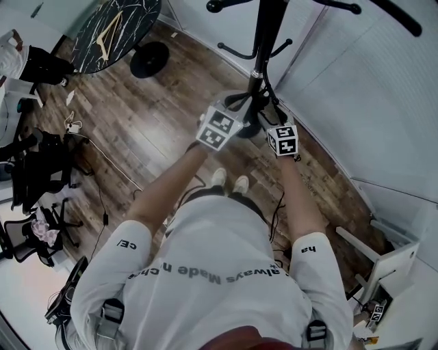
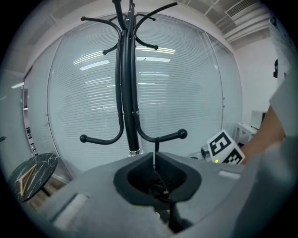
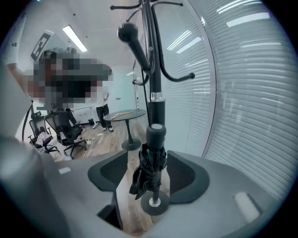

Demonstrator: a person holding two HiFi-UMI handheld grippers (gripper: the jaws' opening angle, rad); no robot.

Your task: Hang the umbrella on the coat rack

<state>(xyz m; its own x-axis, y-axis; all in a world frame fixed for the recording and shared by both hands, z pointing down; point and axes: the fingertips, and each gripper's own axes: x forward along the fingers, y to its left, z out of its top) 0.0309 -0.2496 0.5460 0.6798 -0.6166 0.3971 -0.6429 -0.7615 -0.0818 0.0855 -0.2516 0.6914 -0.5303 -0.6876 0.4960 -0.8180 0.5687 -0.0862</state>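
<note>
Nearest me, the person reaches both arms toward 12 o'clock. The right hand-held gripper (image 3: 150,188) has its jaws spread just to the width of the folded black umbrella (image 3: 152,160), and they appear to grasp it near the cap end, with the handle pointing at the rack. At its 9 o'clock the left hand-held gripper (image 2: 155,174) is clenched on a thin cord, which I take for the umbrella's strap (image 2: 154,160), raised toward the lower hook (image 2: 170,136). Just beyond stands the coat rack (image 1: 263,41), its pole close behind the umbrella's handle; the umbrella is not yet hung. Behind that are the window blinds (image 2: 195,93), and far off at 10 o'clock a round marble tabletop (image 1: 140,17). My worry is the strap: it is so thin that it could slide out of the pinch, or the loop could stop short of the hook's knob. If the right jaws let go too early, the umbrella would drop to the wood floor (image 1: 157,96). A shove against the pole could also rock the rack.
</note>
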